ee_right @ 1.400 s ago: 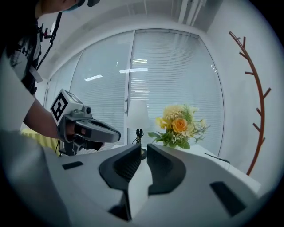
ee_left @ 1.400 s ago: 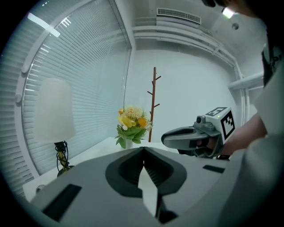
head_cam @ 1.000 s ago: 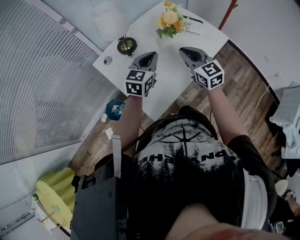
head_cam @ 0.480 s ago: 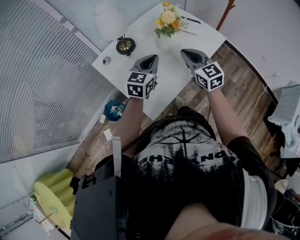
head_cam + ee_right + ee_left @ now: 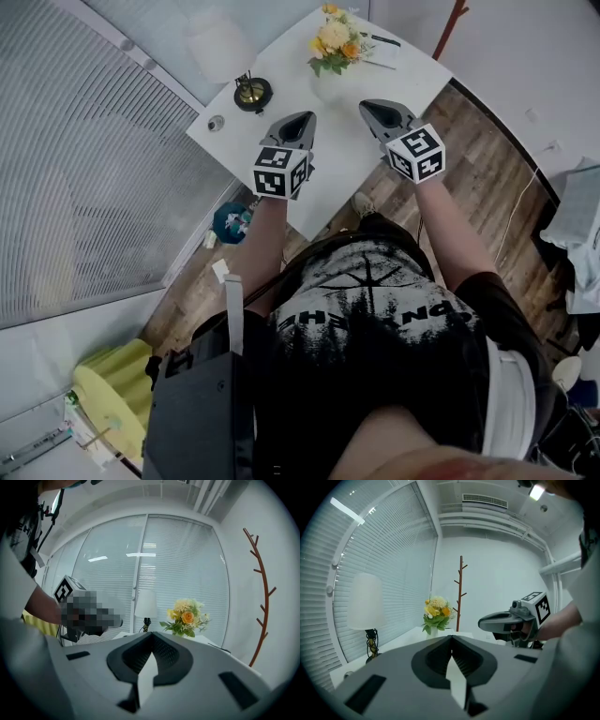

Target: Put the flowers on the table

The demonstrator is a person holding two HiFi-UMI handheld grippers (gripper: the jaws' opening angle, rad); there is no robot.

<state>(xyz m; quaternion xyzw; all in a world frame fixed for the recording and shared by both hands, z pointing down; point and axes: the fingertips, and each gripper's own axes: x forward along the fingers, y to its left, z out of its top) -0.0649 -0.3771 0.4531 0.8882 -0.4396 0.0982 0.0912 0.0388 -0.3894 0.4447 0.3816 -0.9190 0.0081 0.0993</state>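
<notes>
Here the flowers (image 5: 336, 39), a yellow and orange bunch with green leaves, stand in a white vase (image 5: 327, 86) on the white table (image 5: 323, 173). They are in the upper middle of the head view, near the far edge of the table top. Both grippers are over the near part of the table, below the bunch in the frame and well apart from it. The left gripper (image 5: 307, 113) is a little left of the centre and the right gripper (image 5: 365, 103) a little right of it. They are side by side with a gap between them, and each one points up the frame toward the far side of the table. In the left gripper view the two jaws are pressed together to one point and pinch nothing; the bunch appears beyond the tip, a little to the left, and the other gripper is at the right of the picture. In the right gripper view the jaws are also pressed together on nothing, and the bunch is beyond the tip, a little to the right. A lamp (image 5: 251, 91) with a white shade stands on the table to the left of the vase, and a small round thing (image 5: 217, 121) lies nearer the left corner. A paper (image 5: 386, 47) lies just right of the flowers. A red-brown coat stand (image 5: 456, 26) shaped like a branch is at the upper right, beyond the table.
</notes>
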